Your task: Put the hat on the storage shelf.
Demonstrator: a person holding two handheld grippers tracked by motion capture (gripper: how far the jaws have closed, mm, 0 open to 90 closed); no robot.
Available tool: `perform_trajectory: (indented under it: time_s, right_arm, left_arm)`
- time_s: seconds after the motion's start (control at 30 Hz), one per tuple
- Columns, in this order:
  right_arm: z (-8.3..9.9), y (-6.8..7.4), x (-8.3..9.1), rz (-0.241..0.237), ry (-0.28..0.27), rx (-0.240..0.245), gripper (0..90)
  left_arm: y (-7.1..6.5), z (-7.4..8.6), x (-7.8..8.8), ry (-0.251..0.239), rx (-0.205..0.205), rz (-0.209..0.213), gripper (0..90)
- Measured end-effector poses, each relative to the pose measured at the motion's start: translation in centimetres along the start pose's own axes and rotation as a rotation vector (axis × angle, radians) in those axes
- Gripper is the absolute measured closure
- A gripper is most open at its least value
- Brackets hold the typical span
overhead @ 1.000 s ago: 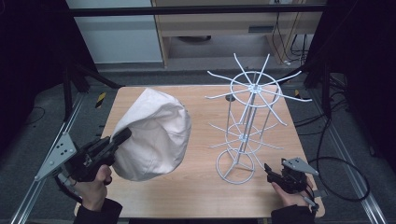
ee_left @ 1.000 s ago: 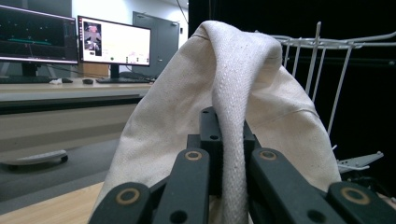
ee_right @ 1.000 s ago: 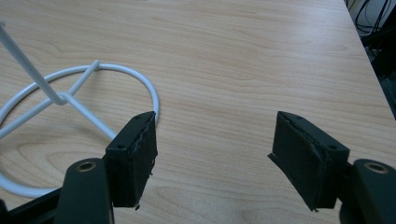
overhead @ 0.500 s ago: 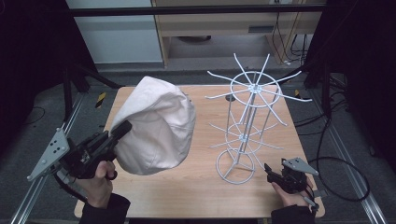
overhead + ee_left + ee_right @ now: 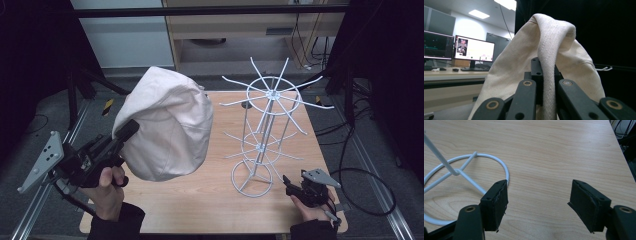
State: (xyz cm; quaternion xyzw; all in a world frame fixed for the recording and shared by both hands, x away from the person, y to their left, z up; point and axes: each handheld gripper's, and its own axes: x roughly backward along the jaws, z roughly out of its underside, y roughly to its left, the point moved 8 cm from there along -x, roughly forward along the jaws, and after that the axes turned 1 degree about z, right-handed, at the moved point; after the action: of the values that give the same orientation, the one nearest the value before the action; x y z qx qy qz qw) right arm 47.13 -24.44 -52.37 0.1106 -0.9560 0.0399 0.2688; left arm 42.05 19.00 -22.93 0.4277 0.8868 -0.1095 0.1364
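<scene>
A cream cloth bag hangs in the air over the left half of the table, lifted off the wood. My left gripper is shut on its strap; in the left gripper view the strap runs down between the two black jaws and the bag drapes over them. A white wire rack with spoke-like hooks stands upright right of centre. My right gripper rests low at the front right, just right of the rack's ring base. Its jaws stand wide apart with bare wood between them.
The wooden table has free surface at the front between the bag and the rack's base. Metal rails run along both table sides. Cables trail off the right edge. A shelf unit stands behind the table.
The left gripper has risen and tilted upward, lifting the bag higher and a little toward the back. The right gripper has kept still.
</scene>
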Motion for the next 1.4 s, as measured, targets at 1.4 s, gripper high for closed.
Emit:
perform_trajectory:
  time_s: [1.4]
  right_arm:
    - [-0.1, 0.3, 0.0, -0.020, -0.003, -0.004, 30.6]
  left_arm:
    - [-2.7, 2.6, -6.1, 0.053, 0.021, 0.062, 87.7]
